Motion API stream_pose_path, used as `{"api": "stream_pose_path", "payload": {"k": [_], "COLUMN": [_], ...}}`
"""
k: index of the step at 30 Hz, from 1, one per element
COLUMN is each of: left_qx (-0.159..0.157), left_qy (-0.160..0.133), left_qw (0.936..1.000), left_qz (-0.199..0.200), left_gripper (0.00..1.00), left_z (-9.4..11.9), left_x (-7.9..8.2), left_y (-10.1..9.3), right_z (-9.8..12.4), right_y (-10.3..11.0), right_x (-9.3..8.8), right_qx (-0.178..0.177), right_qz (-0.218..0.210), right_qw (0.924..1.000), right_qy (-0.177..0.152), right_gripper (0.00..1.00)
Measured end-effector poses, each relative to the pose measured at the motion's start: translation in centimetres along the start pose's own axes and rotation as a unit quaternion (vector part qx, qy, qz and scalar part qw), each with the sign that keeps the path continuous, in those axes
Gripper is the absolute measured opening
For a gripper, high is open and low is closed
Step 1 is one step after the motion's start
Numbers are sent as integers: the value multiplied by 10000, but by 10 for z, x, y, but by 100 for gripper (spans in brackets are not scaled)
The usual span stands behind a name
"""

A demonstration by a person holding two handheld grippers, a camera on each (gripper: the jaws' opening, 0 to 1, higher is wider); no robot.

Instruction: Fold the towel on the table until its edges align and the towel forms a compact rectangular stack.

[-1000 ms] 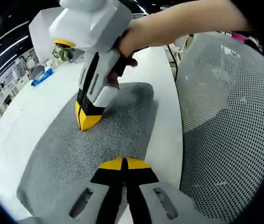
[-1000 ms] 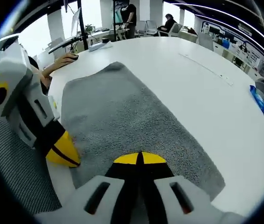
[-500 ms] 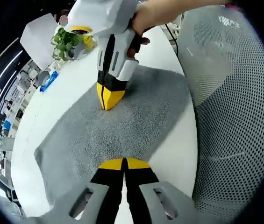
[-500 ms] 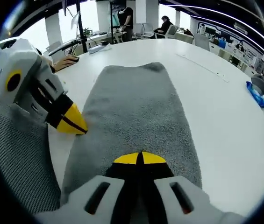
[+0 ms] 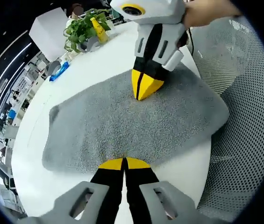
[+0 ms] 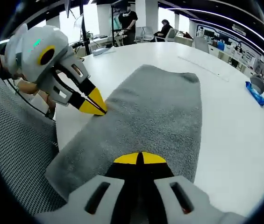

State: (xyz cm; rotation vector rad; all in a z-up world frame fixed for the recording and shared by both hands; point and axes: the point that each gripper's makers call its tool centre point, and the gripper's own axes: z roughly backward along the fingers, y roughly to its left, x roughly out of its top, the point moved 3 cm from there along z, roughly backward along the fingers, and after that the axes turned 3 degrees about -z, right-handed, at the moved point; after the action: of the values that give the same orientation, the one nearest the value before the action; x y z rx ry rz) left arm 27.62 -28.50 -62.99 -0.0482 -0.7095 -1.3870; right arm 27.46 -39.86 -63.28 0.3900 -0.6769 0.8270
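Towel (image 5: 136,126): a grey terry-cloth rectangle, lying flat on the round white tabletop (image 5: 33,140), with one corner hanging over the tabletop edge above the black mesh chair (image 5: 244,93). In the right gripper view the same towel (image 6: 155,116) runs away from the camera, its far short edge slightly rumpled.

Left gripper (image 5: 124,162): yellow-tipped black jaws pressed together, tips meeting at the near long edge of the towel; whether cloth is caught between them cannot be told. In the right gripper view this gripper (image 6: 96,108) enters from the left, tips touching the towel's left edge, beside the mesh chair (image 6: 15,154).

Right gripper (image 6: 139,158): jaws pressed together, tips resting on the near end of the towel; a pinch on the cloth cannot be confirmed. In the left gripper view it (image 5: 143,88) comes down from above, held by a hand (image 5: 206,10), tips touching the towel surface.

Beyond the towel stand a green potted plant (image 5: 82,30), a white box (image 5: 50,32) and a small blue object (image 5: 59,72).
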Motion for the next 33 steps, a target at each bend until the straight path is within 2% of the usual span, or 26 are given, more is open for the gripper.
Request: {"api": "stream_pose_path", "payload": {"k": [11, 12, 14, 15, 16, 17, 18, 19, 20, 22, 24, 27, 29, 32, 33], "left_qx": [90, 72, -76, -162, -186, -170, -135, -83, -84, -94, -204, -461, -646, -800, -850], "left_qy": [41, 55, 55, -12, -71, -364, -622, -815, -905, -938, -1067, -1056, -950, -654, -585], "left_qw": [9996, 9994, 9974, 9973, 9971, 9951, 9931, 9902, 9884, 9889, 9877, 9860, 9864, 9902, 9909], "left_qz": [282, 340, 716, 712, 741, 902, 986, 1134, 1218, 1151, 1125, 1207, 1179, 944, 860], "left_gripper": [1, 1, 1, 1, 1, 4, 7, 8, 9, 8, 8, 6, 5, 5, 5], "left_z": [2, 2, 3, 4, 7, 12, 16, 22, 29, 35, 34, 24, 15, 5, 1], "left_x": [-9, -8, -7, -5, -4, 5, 12, 18, 22, 28, 36, 43, 45, 40, 37], "left_y": [9, 10, 9, 10, 13, 16, 19, 22, 23, 19, 10, -6, -17, -29, -34], "right_z": [-3, -3, -2, -2, -2, -2, 1, 3, 5, 13, 18, 21, 20, 16, 13], "right_y": [11, 11, 11, 11, 13, 14, 11, 11, 11, 2, -10, -25, -31, -28, -22], "right_x": [2, 2, 2, 3, 4, 4, 7, 13, 24, 40, 45, 33, 24, 17, 12], "right_qx": [90, 95, 126, 135, 244, 259, 149, 98, 118, 4, -172, -525, -624, -490, -349], "right_qz": [14, -16, -172, -186, 100, 145, 409, 456, 419, 39, -164, -91, -110, -180, -32], "right_qw": [10000, 10000, 9998, 9997, 9996, 9995, 9990, 9987, 9976, 9952, 9924, 9940, 9947, 9962, 9979], "right_qy": [-7, -14, -33, -41, -83, -89, -87, -223, -532, -981, -1209, -960, -811, -701, -553], "right_gripper": [0, 0, 0, 0, 0, 0, 0, 0, 0, 0, 0, 0, 0, 0, 0]}}
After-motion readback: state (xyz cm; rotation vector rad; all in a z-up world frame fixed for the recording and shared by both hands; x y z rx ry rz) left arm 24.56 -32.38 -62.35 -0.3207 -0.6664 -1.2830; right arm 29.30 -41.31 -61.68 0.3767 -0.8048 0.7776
